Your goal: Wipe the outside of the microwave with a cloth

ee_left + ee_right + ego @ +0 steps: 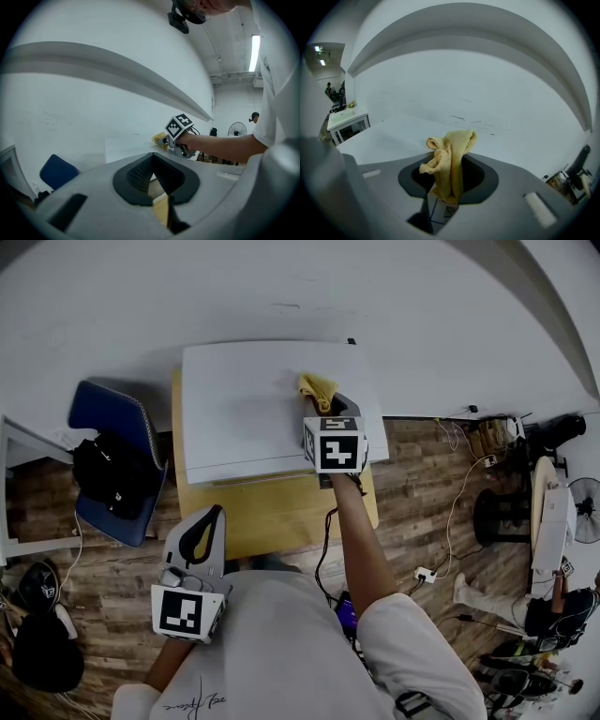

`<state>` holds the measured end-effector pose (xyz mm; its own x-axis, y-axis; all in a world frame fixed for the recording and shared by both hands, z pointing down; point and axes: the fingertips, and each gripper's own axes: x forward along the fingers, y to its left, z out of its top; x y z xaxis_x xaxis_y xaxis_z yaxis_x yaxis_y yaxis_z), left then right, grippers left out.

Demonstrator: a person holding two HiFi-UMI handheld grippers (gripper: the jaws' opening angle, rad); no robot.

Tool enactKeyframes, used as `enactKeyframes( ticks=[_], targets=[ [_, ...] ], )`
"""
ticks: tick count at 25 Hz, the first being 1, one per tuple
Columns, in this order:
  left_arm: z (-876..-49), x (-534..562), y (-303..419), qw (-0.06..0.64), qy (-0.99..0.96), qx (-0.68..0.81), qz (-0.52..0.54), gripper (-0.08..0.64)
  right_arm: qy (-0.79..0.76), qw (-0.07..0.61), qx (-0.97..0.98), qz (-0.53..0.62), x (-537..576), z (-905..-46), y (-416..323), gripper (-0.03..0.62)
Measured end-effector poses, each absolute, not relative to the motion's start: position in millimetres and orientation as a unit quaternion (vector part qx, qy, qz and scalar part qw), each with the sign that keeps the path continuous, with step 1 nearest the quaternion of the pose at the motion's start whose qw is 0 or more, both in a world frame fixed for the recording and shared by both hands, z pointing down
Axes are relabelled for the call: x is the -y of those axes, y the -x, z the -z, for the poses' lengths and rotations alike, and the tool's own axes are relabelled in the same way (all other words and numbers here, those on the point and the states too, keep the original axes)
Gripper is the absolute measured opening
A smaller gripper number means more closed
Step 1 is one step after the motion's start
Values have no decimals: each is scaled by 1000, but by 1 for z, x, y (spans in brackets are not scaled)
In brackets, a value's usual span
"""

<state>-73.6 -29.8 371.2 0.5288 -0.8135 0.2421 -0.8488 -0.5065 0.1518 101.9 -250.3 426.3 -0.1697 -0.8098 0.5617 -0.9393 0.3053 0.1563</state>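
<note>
The white microwave [253, 409] stands on a wooden table [272, 514], seen from above. My right gripper [323, 407] is over the right part of its top, shut on a bunched yellow cloth [317, 390]. In the right gripper view the cloth [450, 159] sticks up between the jaws of that gripper [449, 187], over the microwave's white top [393, 136]. My left gripper [214, 517] hangs low by the table's front edge, away from the microwave, shut with nothing in it. The left gripper view looks past its own jaws [152, 171] toward the cloth [159, 138].
A blue chair [117, 460] with a black bag [105, 472] stands left of the table. A white wall runs behind the microwave. Cables and a power strip [427, 573] lie on the wooden floor at the right, near a fan [586, 512].
</note>
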Motion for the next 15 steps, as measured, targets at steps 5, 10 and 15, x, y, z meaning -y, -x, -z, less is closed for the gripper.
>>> enactKeyframes(
  ticks=[5, 10, 15],
  targets=[
    [-367, 31, 80, 132, -863, 485, -55, -11, -563, 284, 768, -114, 247, -426, -78, 120],
    [-365, 32, 93, 138, -858, 493, -45, -11, -551, 280, 778, -115, 244, -426, -52, 120],
    [-365, 33, 100, 136, -856, 496, -46, -11, -536, 279, 788, -119, 240, -426, -26, 120]
  ],
)
